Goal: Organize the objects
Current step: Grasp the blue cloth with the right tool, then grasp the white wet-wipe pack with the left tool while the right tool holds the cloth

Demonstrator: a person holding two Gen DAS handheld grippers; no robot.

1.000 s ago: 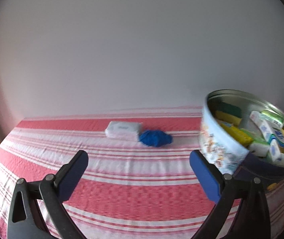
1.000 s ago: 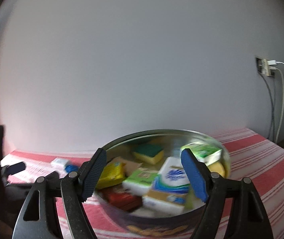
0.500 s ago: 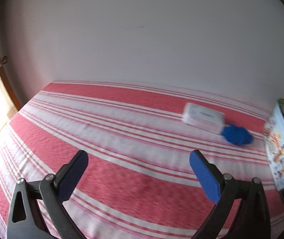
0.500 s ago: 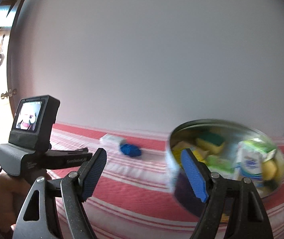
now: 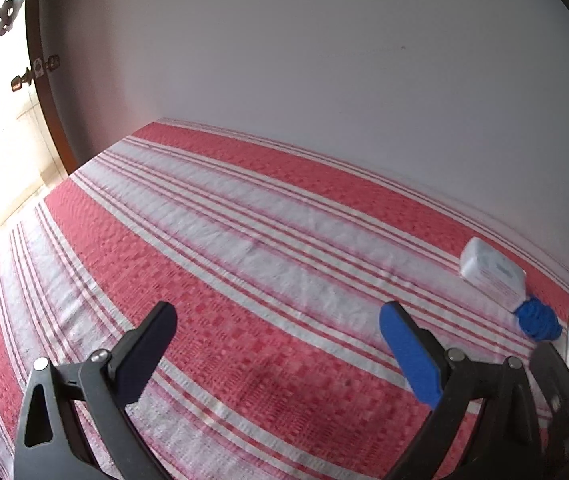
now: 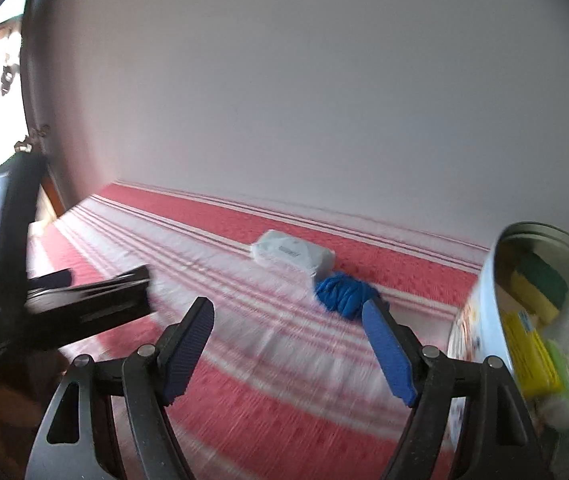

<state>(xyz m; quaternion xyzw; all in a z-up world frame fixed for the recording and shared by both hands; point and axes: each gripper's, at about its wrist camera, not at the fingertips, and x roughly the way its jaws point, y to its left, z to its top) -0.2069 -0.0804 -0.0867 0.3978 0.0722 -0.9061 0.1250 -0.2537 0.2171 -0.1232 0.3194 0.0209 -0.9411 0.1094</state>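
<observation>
Blue glove (image 6: 346,294) and white packet (image 6: 292,255) are lying far on the bed (image 5: 268,280), left of the tin (image 6: 524,340). Both hand-held grippers, left (image 5: 276,344) and right (image 6: 288,344), are standing wide and empty; next probably reaching for the glove.

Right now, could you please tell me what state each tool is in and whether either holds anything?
Left tool: open, holding nothing, above the striped cloth.
Right tool: open, holding nothing.
</observation>
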